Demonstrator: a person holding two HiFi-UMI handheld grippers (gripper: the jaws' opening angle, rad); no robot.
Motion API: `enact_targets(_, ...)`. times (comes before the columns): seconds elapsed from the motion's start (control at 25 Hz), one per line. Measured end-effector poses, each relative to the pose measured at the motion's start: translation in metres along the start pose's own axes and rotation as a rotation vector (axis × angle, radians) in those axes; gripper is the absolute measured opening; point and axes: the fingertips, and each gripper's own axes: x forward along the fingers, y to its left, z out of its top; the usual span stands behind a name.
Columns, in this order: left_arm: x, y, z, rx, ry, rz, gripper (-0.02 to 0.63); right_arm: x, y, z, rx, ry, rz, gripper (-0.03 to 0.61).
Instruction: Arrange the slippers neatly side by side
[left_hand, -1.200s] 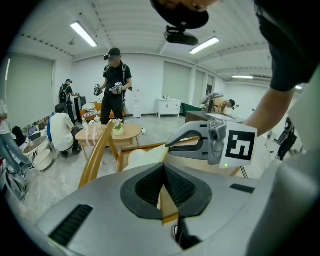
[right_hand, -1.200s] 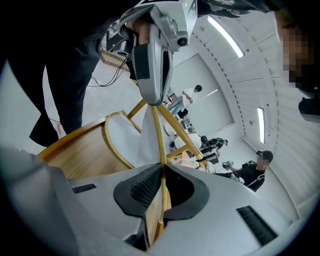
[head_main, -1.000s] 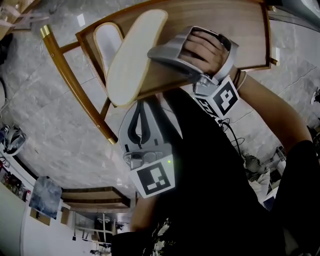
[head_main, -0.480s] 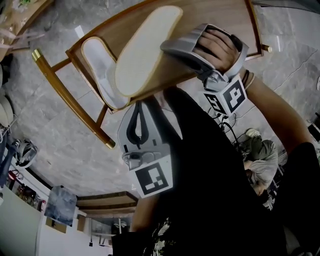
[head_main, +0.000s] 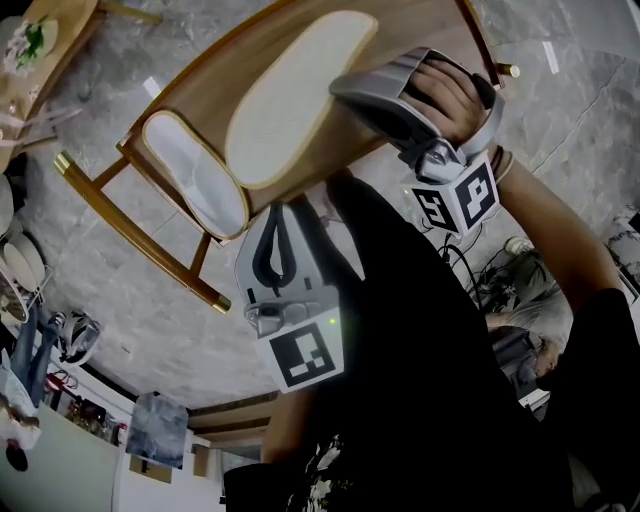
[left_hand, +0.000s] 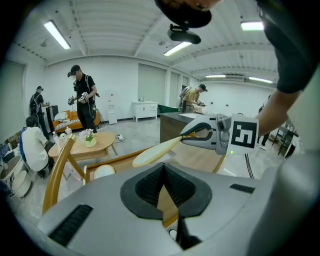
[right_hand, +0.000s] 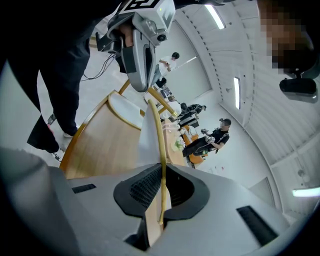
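The edge of a beige-soled slipper (head_main: 290, 105) is clamped by the right gripper (right_hand: 161, 172). Its jaws are drawn narrow onto the thin sole, and the ribbed pads (right_hand: 142, 187) are pressed against it from both sides. In the right gripper view the slipper is seen edge-on, running straight out ahead of the fingertips. In the head view it is held raised over a wooden table (head_main: 215, 70) with brass-capped legs. The pale sole is turned up toward the camera, and its free end is stretched away from the right fingertips toward the left gripper's side.

A white slipper (head_main: 195, 185) is laid flat on the table near a corner. It is placed past the free end of the held slipper, well beyond the right fingertips, and it is seen lower than the held one and apart from it in the left gripper view.

The left gripper (head_main: 280, 215) is held close to the person's body with its jaws brought fully together and nothing between them. The table edge is found just ahead of its fingertips, the white slipper ahead and to their left, and the right gripper with its slipper ahead, higher and to their right.

Several people (left_hand: 82, 97) are seen standing in the room, far beyond the left fingertips.
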Motion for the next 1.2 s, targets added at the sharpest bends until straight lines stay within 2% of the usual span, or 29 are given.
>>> enact_targets(0.36, 0.017, -0.021, 0.009, 0.049, -0.003, -0.091, -0.002, -0.024, -0.004, -0.024, 0.09, 0.094, -0.044, 0.023)
enact_targets(0.56, 0.027, -0.029, 0.012, 0.091, 0.007, -0.152, -0.002, -0.034, -0.005, -0.039, 0.188, 0.156, -0.06, 0.023)
enact_targets(0.84, 0.038, -0.029, 0.025, 0.147, 0.011, -0.201, -0.002, -0.045, -0.019, -0.058, 0.454, 0.229, -0.099, 0.023)
enact_targets(1.04, 0.035, -0.027, 0.031, 0.178, -0.01, -0.197, -0.002, -0.055, -0.017, -0.065, 0.588, 0.256, -0.105, 0.023)
enact_targets(1.2, 0.031, -0.018, 0.037, 0.171, -0.029, -0.154, -0.002, -0.055, -0.019, -0.061, 0.685, 0.253, -0.12, 0.023)
